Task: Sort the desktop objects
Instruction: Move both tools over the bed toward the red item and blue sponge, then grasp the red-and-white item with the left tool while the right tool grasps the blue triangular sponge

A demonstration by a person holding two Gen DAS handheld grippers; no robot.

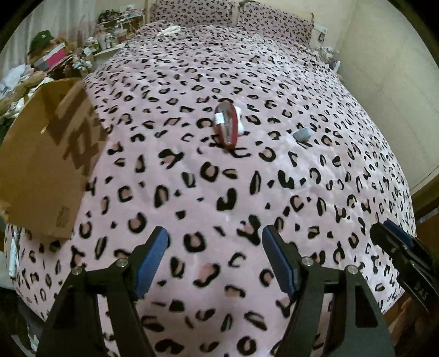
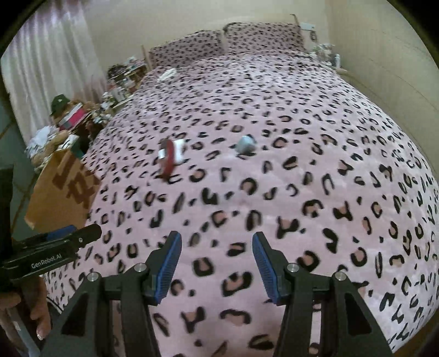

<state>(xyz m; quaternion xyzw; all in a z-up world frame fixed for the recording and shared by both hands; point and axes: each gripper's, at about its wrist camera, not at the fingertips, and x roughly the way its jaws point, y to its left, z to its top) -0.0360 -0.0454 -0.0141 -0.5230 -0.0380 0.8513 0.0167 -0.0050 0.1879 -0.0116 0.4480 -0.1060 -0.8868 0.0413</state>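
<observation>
A dark red oval case (image 1: 226, 127) with a white label lies mid-bed on the pink leopard-print cover, a small white item (image 1: 239, 120) against its right side. The case also shows in the right wrist view (image 2: 168, 158). A small pale blue object (image 1: 301, 134) lies to its right, also in the right wrist view (image 2: 245, 144). My left gripper (image 1: 214, 244) is open and empty over the near part of the bed. My right gripper (image 2: 216, 248) is open and empty beside it, also seen in the left wrist view (image 1: 389, 233).
An open cardboard box (image 1: 46, 153) stands at the bed's left edge, also in the right wrist view (image 2: 64, 189). Cluttered shelves and boxes (image 1: 55, 55) line the left side. Two pillows (image 1: 233, 13) lie at the head. A wall (image 1: 389, 68) runs along the right.
</observation>
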